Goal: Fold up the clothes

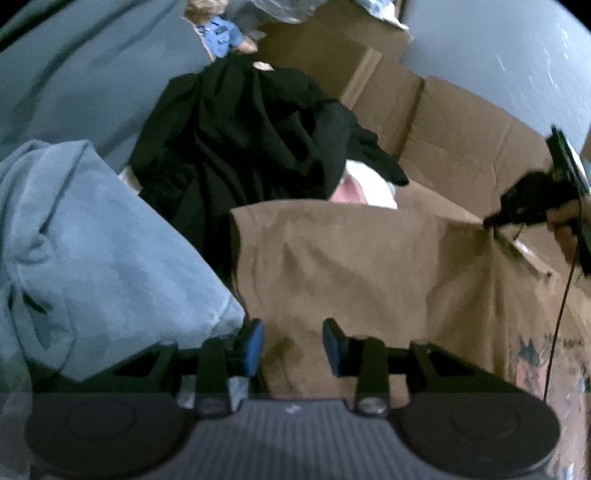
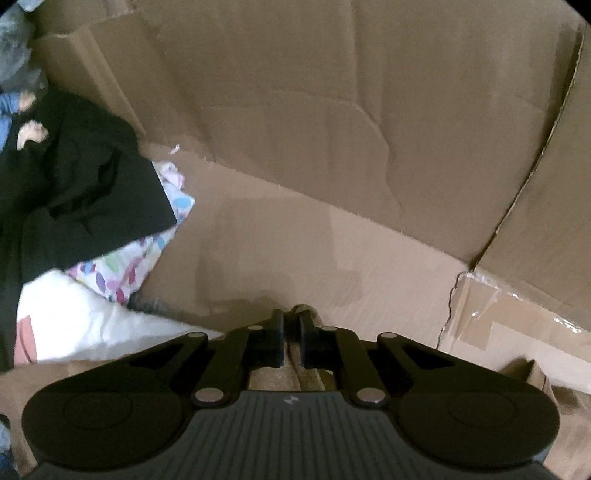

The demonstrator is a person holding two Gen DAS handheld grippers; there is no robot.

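On flattened cardboard (image 2: 332, 240), near centre: brown shirt (image 1: 351, 266) spread out, far edge lifted. Printed graphic on its near right part, too blurred to read.

Right tongs (image 2: 291, 341) nearly closed, pinching a ridge of brown fabric between the pads; in left wrist view seen at far right (image 1: 496, 220), gripping the shirt's far right corner, cloth pulled into a peak there. Likely holding that corner up to carry it over for a fold.

Left tongs (image 1: 293, 345) partly open, blue pads (image 1: 255, 345) either side of the shirt's near left part; fabric between them but not visibly pinched, so not counted as a grip. Probably lining up for a matching hold on the left side, so both corners travel together.

Left of shirt: light blue garment (image 1: 92, 258), bunched, touching or just beside the left pad. Beyond it, far centre: black clothes (image 1: 240, 140) heaped, overlapping a white item (image 1: 369, 181). Right wrist view shows white cloth with coloured spots (image 2: 147, 258) under the black heap. Looks like the unfolded pile waiting.

Far left top: blue-clad figure or doll (image 1: 221, 33), blurred, cannot tell what.

Fold judged at an early stage: shirt flat, no crease made yet. Risk: corner slipping from a thin pinch.
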